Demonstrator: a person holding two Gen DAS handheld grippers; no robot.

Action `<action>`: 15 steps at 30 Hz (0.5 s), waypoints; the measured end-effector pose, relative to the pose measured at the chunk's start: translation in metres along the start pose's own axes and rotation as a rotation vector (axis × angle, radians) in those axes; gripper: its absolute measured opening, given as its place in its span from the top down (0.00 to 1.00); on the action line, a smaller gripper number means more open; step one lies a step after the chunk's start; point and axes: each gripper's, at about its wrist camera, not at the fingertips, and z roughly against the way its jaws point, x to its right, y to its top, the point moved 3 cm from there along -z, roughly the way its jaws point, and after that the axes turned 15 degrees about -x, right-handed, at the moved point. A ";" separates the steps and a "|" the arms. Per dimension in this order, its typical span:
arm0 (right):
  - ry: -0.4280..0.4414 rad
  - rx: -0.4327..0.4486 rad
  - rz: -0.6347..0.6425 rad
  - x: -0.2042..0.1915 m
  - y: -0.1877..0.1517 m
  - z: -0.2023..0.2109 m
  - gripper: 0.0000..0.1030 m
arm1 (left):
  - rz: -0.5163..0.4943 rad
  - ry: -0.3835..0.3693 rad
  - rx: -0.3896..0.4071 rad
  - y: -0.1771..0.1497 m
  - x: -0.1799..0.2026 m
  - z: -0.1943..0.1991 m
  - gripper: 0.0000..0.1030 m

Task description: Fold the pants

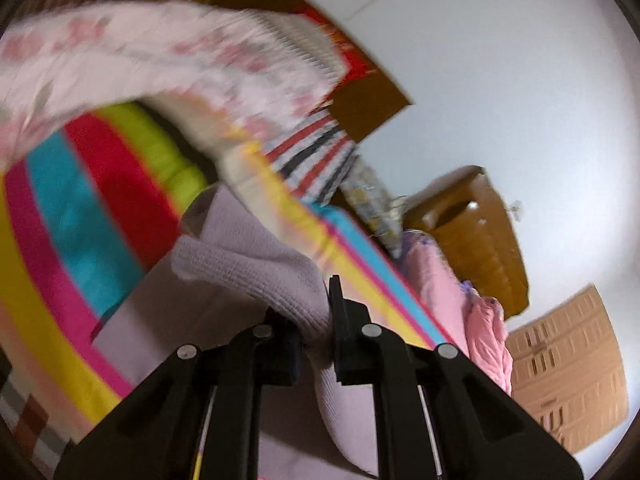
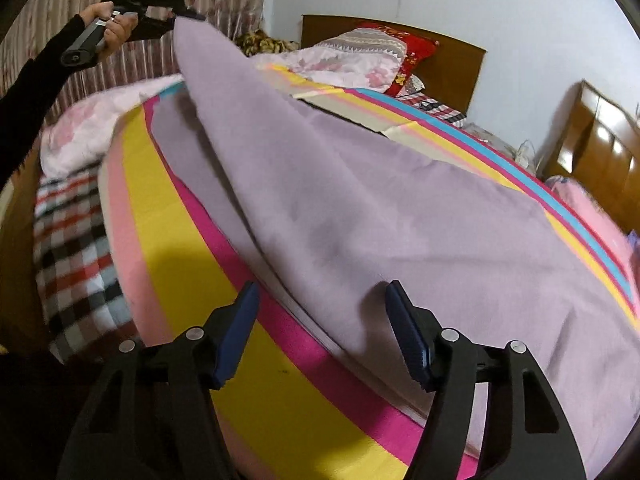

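Between my right claw's (image 2: pixel 322 330) blue pads (image 2: pixel 408 340) lies the near edge of the pants (image 2: pixel 360 208), but the pads stand apart and do not press the cloth yet. Lilac and thin, the pants stretch across the striped blanket (image 2: pixel 168 248) on the bed, one far end hoisted high by my left claw (image 2: pixel 176 16), which my hand (image 2: pixel 116 26) holds up near the curtain. From its own camera that left claw (image 1: pixel 316 320) is clamped tight on a ribbed cuff of the cloth. I judge the fold has only begun: one end is lifted, the other not yet caught. What worries me is the right side. If I close too high, the pads may nip only the top layer, and the lower leg would stay behind and skew the fold. Pulling the left end further before the right has a hold could drag the whole garment across the blanket.
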 end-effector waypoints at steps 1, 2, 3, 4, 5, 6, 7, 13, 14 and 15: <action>-0.006 -0.009 0.004 0.000 0.001 -0.003 0.45 | 0.022 0.001 -0.009 -0.003 -0.012 -0.003 0.89; 0.004 -0.013 0.001 0.001 0.001 -0.003 0.47 | 0.030 0.003 -0.013 -0.004 -0.018 -0.004 0.89; 0.018 -0.008 -0.003 0.002 0.002 -0.002 0.47 | 0.037 0.000 -0.014 -0.005 -0.021 -0.003 0.89; 0.032 0.010 -0.005 0.002 0.006 0.002 0.47 | 0.041 -0.012 -0.015 -0.004 -0.023 -0.001 0.89; 0.043 0.020 -0.002 0.001 0.010 0.004 0.47 | 0.039 -0.019 -0.017 -0.003 -0.022 0.001 0.89; 0.054 0.031 0.005 -0.003 0.015 0.006 0.47 | 0.031 -0.021 -0.017 -0.001 -0.019 0.004 0.89; 0.061 0.043 0.023 -0.009 0.021 0.007 0.47 | 0.020 -0.035 -0.016 0.002 -0.014 0.008 0.89; -0.016 0.081 0.134 -0.048 0.059 -0.005 0.47 | -0.054 -0.093 -0.020 0.016 0.036 0.020 0.89; -0.055 0.070 0.159 -0.053 0.062 -0.009 0.47 | -0.063 -0.087 -0.019 0.016 0.042 0.021 0.89; -0.125 0.065 0.192 -0.058 0.062 -0.014 0.53 | -0.068 -0.084 -0.019 0.017 0.045 0.022 0.89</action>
